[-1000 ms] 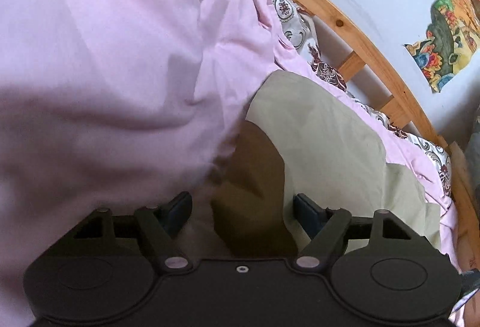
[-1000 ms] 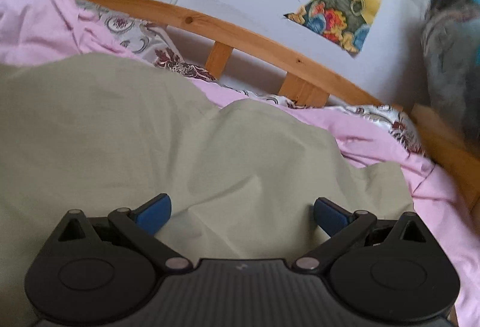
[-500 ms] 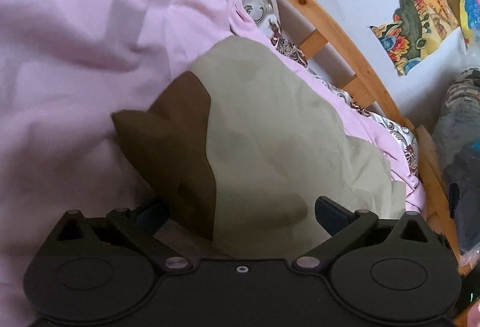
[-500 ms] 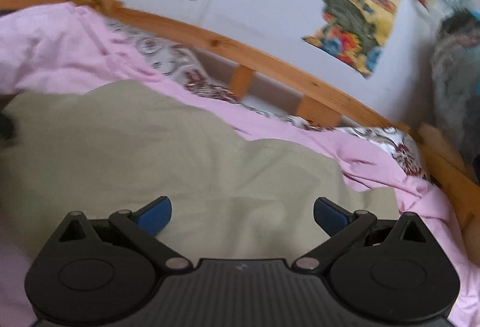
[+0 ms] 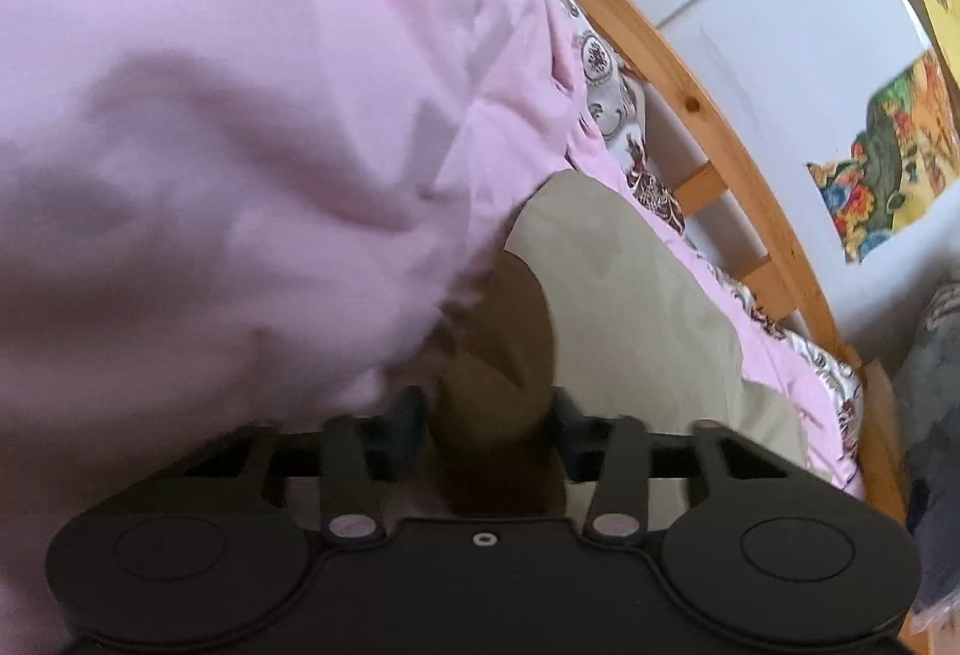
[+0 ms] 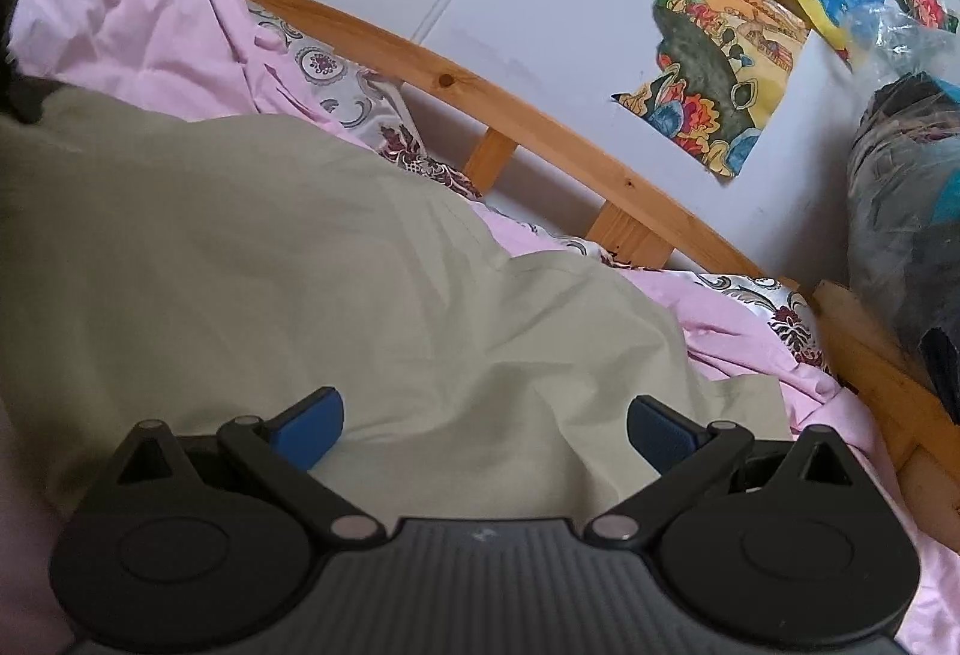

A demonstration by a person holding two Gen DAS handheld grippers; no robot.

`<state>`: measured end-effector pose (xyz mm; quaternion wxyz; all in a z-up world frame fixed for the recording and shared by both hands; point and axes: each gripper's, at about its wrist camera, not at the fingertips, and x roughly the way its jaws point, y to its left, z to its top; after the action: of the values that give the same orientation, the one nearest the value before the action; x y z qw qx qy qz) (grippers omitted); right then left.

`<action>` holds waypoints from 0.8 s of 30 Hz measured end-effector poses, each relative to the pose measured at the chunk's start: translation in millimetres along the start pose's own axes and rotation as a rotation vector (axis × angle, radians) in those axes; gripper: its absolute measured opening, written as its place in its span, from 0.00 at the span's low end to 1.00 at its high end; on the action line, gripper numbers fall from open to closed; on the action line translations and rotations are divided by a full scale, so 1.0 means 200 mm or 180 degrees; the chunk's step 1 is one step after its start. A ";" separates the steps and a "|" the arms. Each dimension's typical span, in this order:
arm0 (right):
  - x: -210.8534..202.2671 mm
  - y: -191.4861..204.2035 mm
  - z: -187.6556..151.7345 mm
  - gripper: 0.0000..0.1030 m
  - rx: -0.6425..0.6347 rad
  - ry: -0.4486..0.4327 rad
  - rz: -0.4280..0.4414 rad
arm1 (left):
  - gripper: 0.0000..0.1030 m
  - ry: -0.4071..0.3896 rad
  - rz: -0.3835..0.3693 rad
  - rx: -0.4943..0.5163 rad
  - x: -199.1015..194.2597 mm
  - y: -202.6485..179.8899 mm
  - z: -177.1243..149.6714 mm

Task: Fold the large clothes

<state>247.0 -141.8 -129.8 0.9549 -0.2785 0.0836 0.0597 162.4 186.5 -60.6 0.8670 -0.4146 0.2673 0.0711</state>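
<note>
The left gripper (image 5: 489, 418) has just been closing; its jaws now pinch a shadowed fold of the olive garment (image 5: 630, 307), with the pink sheet (image 5: 240, 114) at ten o'clock. The right gripper (image 6: 483, 424) stands wide over the garment, empty; the wooden rail (image 6: 540, 114) runs at twelve o'clock.

The surface beneath my fingers was a bed with a wooden rail (image 6: 558, 126) along its far side, next to the wall. Over its patterned white-and-maroon sheet (image 6: 336, 78) lay a crumpled pink cover (image 6: 138, 36), which was bunched high on the left in my left view (image 5: 240, 126). Spread directly on that pink cover lay the olive-green garment (image 6: 252, 259), its far edge stopping short of the rail.
</note>
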 end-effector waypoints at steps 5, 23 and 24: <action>0.00 0.00 -0.01 1.00 0.0015 -0.0004 0.0010 | 0.28 -0.0204 0.0009 -0.0279 -0.06 0.07 0.03; -0.01 -0.17 -0.02 1.00 0.0290 0.0035 -0.0131 | 0.95 0.0000 -0.0116 0.0518 0.00 -0.18 -0.16; 0.01 -0.17 -0.03 1.00 0.0305 0.0079 -0.0103 | 0.95 0.0042 -0.0128 0.0492 0.04 -0.18 -0.16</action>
<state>253.1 -173.0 -117.6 0.9669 -0.2346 0.0937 0.0367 169.3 137.1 -56.7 0.8959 -0.3522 0.2692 0.0301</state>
